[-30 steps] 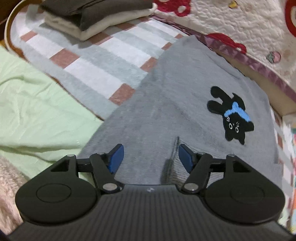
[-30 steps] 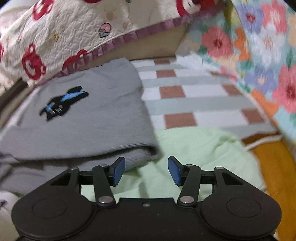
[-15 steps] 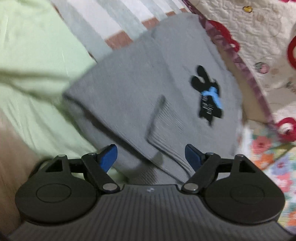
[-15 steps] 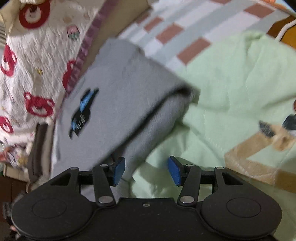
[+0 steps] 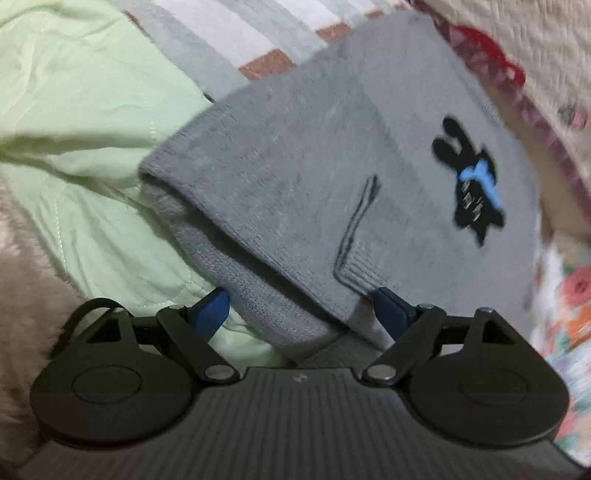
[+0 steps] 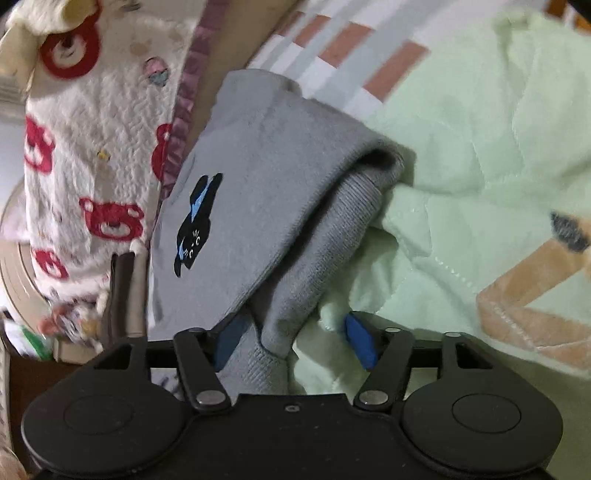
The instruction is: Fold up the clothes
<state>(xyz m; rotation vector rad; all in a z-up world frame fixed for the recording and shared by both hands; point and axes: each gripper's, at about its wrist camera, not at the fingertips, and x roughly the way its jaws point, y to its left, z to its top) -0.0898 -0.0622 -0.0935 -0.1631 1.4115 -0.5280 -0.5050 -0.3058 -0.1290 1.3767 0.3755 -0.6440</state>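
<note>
Both of my tongs stand wide apart at the near edge of the folded grey sweater (image 5: 295,177). With my left tongs (image 5: 301,314), the 2 blue pads (image 5: 212,308) sit on either side of the sweater's thick folded edge, which lies in the gap between them without being pinched; I cannot tell whether either pad touches the knit. My right tongs (image 6: 291,338) are spread the same way: the left pad lies against or just under the grey layers, and the right pad rests over the pale green quilt (image 6: 480,147), apart from the sweater. The sweater lies on the bed in several layers, with a ribbed cuff or hem (image 6: 354,206) poking out beneath the top layer, and a black cat patch with a blue scarf (image 5: 472,184) facing up. Its near part rests on the green quilt, its far part on a striped blanket (image 5: 229,29) of white, grey and brick-red. Beyond the sweater runs a white quilt with red bear faces (image 6: 110,221) and a purple frilled edge. To the right of the sweater in the left view, a floral fabric (image 5: 569,295) shows, blurred.
</note>
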